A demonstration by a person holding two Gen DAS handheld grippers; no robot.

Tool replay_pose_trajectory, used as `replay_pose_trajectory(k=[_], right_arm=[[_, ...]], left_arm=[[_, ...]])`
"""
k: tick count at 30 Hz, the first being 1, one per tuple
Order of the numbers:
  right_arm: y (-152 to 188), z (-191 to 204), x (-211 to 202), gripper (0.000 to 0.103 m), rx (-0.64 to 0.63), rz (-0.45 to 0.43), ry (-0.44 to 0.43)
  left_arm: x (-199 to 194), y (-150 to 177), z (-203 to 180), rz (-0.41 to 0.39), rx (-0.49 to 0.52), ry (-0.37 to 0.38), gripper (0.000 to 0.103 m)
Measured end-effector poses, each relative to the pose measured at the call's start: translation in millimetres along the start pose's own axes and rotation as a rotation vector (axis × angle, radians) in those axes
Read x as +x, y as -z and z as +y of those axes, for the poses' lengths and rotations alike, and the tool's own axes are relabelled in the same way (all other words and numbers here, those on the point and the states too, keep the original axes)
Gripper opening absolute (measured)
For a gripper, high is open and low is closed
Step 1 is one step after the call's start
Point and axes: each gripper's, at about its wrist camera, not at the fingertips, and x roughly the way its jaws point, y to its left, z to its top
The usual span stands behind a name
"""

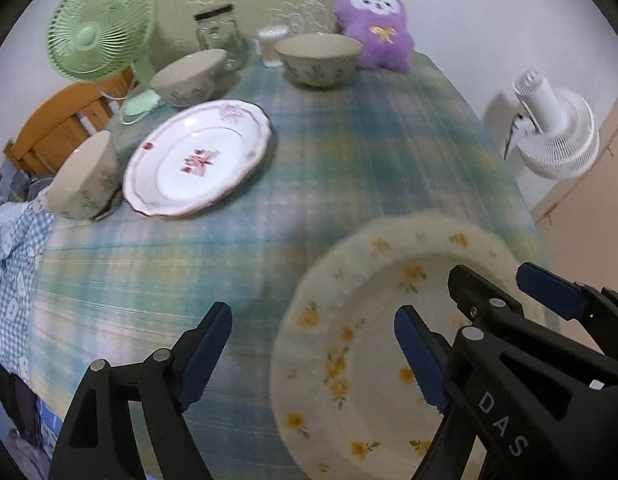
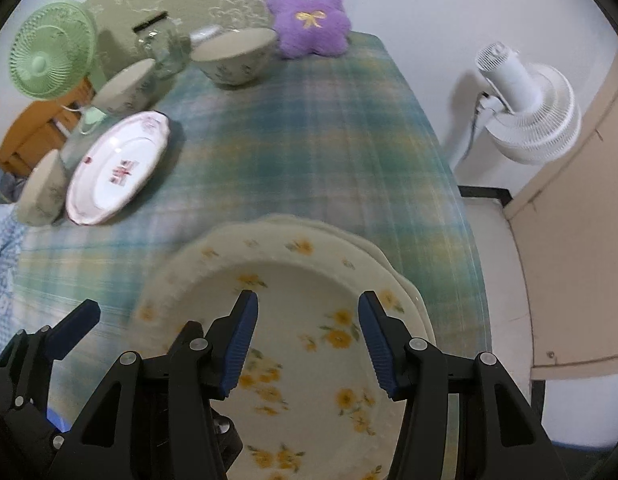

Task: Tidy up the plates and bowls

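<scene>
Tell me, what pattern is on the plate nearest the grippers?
Yellow flowers on a cream plate, clearest in the right wrist view.

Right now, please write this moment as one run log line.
left tool: open, empty | right tool: open, over yellow plates | pink plate, three bowls: not yet stacked

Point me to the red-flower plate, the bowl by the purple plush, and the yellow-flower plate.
red-flower plate point(image 1: 201, 160): left wrist view, centre motif.
bowl point(image 1: 318, 60): left wrist view, outer wall.
yellow-flower plate point(image 2: 309, 320): right wrist view, inner well.
</scene>
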Motion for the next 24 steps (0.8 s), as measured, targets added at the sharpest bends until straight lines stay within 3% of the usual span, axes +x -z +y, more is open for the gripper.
replay_pose_trajectory(k=[6, 11, 24], right_arm=[[-26.6, 31.8, -18.9, 0.064, -0.059, -0.057, -0.034], [-41.3, 61.2, -25.3, 0.067, -0.062, -0.092, -0.034], [-89.1, 131.9, 8.0, 0.067, -0.040, -0.148, -0.025]], left_arm=[[-18.5, -19.3, 33.2, -0.070, -0.062, -0.041, 0.086], [-24.4, -33.4, 65.1, -0.124, -0.045, -0.065, 0.086], [16.2, -69.1, 137.9, -0.159, -0.120, -0.100, 0.081]])
